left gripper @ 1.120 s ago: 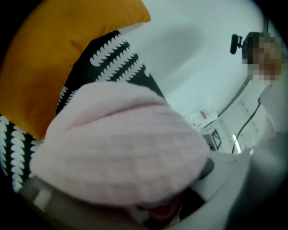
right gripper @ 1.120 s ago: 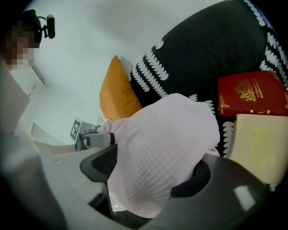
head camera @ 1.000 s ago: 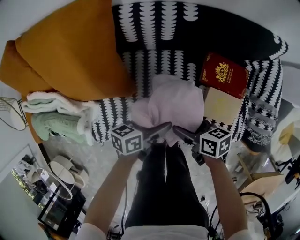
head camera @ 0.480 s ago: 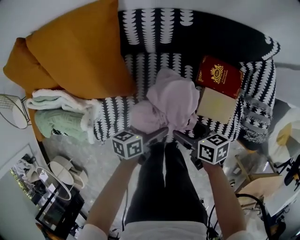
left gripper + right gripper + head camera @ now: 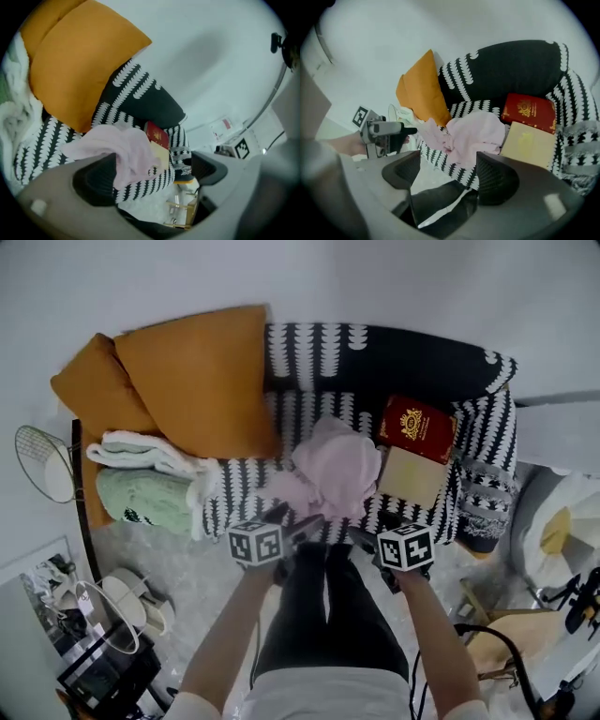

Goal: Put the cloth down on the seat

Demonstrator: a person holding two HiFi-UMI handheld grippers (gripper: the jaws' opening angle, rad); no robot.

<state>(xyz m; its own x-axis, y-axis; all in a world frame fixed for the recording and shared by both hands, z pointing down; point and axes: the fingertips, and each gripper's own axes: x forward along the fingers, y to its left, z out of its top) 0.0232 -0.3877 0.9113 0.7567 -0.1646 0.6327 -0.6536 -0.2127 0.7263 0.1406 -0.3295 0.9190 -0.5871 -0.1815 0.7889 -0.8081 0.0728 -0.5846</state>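
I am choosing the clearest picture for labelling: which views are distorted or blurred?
Head view: mild fisheye, even soft light, pink cloth sharp. Left gripper view: strong fisheye, black corners, cloth slightly soft. Right gripper view: same distortion, red book sharp.

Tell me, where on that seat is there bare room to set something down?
Bare seat shows behind the pink cloth, between the orange cushion and the red book. Crowded on the right, where red book and tan book lie.

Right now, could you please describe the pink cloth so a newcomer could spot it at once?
Look at the black-and-white patterned sofa. On its seat, between the orange cushion and the red book, lies the pink cloth. It alone is crumpled and pale pink.
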